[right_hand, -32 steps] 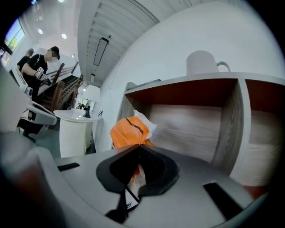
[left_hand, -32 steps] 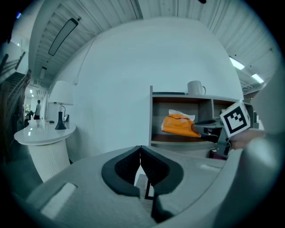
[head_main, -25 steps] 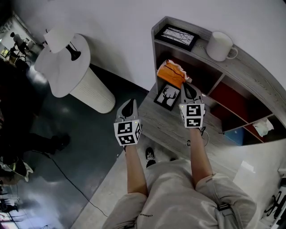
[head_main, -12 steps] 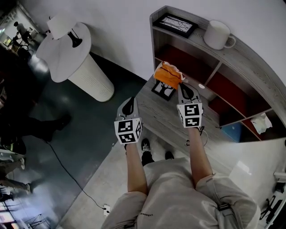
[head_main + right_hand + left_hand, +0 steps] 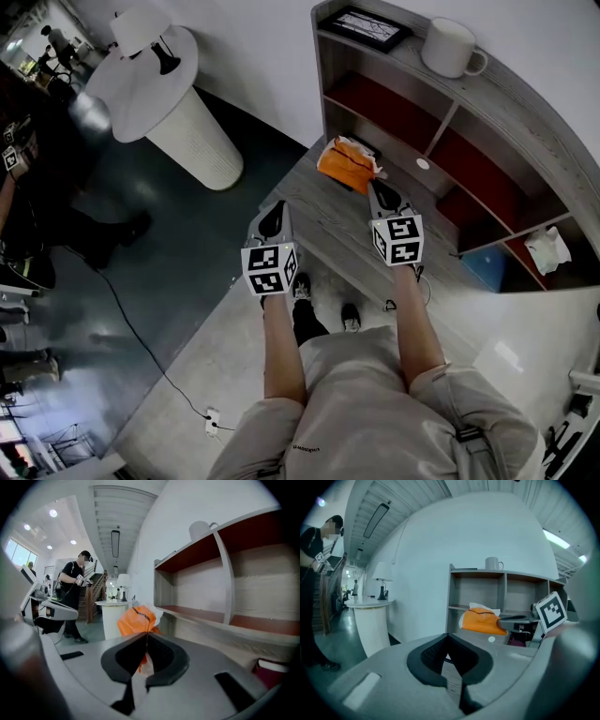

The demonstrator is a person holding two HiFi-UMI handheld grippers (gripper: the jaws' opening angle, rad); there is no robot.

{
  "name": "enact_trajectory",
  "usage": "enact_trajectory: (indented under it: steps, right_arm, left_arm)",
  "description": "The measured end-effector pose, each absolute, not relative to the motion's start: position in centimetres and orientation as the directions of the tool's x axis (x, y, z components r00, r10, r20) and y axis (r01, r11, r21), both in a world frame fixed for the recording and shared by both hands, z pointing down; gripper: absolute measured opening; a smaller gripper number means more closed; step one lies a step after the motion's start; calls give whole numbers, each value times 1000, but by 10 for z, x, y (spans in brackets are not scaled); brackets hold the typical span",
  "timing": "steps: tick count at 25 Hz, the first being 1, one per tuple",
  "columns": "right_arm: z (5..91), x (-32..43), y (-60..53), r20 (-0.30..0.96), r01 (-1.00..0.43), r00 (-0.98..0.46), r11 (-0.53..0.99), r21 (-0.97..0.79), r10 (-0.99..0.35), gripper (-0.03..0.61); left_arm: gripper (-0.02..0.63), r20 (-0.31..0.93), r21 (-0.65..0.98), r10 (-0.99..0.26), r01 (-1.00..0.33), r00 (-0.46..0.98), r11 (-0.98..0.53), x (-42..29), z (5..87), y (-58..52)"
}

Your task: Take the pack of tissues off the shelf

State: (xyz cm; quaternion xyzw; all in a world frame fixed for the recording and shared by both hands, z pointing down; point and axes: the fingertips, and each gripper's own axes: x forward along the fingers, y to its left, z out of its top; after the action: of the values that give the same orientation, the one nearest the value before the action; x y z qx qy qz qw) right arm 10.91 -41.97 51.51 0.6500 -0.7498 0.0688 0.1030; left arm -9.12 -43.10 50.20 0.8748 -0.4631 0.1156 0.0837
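The pack of tissues [image 5: 345, 164] is orange with white tissue showing at its top. My right gripper [image 5: 375, 185] is shut on its near edge and holds it in the air in front of the grey shelf unit [image 5: 525, 141], outside the compartments. In the right gripper view the pack [image 5: 135, 619] sticks out past the shut right gripper [image 5: 146, 637]. My left gripper [image 5: 273, 218] hangs to the left, shut with nothing in it. In the left gripper view the left gripper [image 5: 449, 637] is shut on nothing, and the pack [image 5: 483, 620] shows beyond it.
A white mug [image 5: 450, 47] and a framed picture [image 5: 364, 26] stand on top of the shelf unit. Crumpled white paper [image 5: 547, 248] and a blue box [image 5: 487, 267] lie in lower compartments. A white round pedestal with a lamp [image 5: 159, 84] stands at the left. A person [image 5: 75, 588] stands far off.
My right gripper has drawn the orange pack out of the shelf compartment and toward me. Both grippers have backed away from the shelf.
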Motion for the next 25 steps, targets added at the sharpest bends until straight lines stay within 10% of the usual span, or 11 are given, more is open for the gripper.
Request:
enact_trajectory:
  steps: [25]
  right_arm:
    - [601,119,-345,385,-973,-231,219,-76,-893,21]
  left_arm:
    - [9,362,45,-796,-862,486,-505,-73,565,-359]
